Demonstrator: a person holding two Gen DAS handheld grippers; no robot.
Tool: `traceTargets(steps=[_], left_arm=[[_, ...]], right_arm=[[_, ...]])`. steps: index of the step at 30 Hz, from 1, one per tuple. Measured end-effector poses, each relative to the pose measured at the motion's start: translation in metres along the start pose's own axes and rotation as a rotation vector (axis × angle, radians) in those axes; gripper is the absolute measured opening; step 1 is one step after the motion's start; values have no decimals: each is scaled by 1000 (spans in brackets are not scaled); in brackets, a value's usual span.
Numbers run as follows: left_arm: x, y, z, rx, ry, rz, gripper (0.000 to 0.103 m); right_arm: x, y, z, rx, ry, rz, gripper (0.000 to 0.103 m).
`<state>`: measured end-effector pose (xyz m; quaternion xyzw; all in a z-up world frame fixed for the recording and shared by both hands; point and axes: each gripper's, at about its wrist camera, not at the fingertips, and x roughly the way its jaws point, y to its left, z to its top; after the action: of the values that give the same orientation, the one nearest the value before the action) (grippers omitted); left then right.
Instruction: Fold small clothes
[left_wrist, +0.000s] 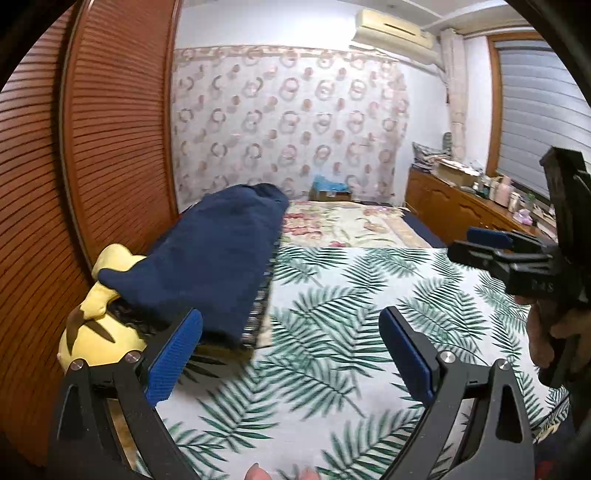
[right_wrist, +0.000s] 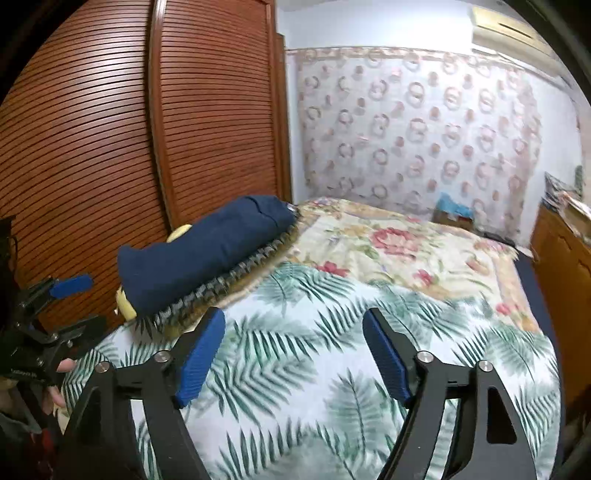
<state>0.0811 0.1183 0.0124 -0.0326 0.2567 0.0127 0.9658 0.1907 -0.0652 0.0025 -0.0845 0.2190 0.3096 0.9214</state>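
Note:
A folded dark blue garment (left_wrist: 214, 247) lies on a patterned folded cloth (left_wrist: 258, 306) at the bed's left side; it also shows in the right wrist view (right_wrist: 207, 247). My left gripper (left_wrist: 291, 354) is open and empty above the palm-leaf sheet (left_wrist: 332, 295), just right of the garment. My right gripper (right_wrist: 295, 354) is open and empty over the same sheet (right_wrist: 295, 369). The right gripper also shows at the right edge of the left wrist view (left_wrist: 480, 243). The left gripper also shows at the left edge of the right wrist view (right_wrist: 66, 306).
A yellow plush toy (left_wrist: 99, 332) lies under the garment's near end, against the slatted wooden wardrobe (left_wrist: 92, 147). A floral bedspread (left_wrist: 343, 225) covers the far bed. A wooden dresser (left_wrist: 461, 206) with clutter stands at the right. A curtain (left_wrist: 295, 122) hangs behind.

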Motion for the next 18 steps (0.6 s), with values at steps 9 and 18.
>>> traceTargets(steps=[9, 18], left_arm=[[-21, -50, 9, 34, -54, -85, 97], [-51, -74, 20, 50, -122, -95, 97]], right_arm=[[-96, 17, -25, 86, -81, -205, 86], [-162, 44, -36, 145, -160, -273, 86]])
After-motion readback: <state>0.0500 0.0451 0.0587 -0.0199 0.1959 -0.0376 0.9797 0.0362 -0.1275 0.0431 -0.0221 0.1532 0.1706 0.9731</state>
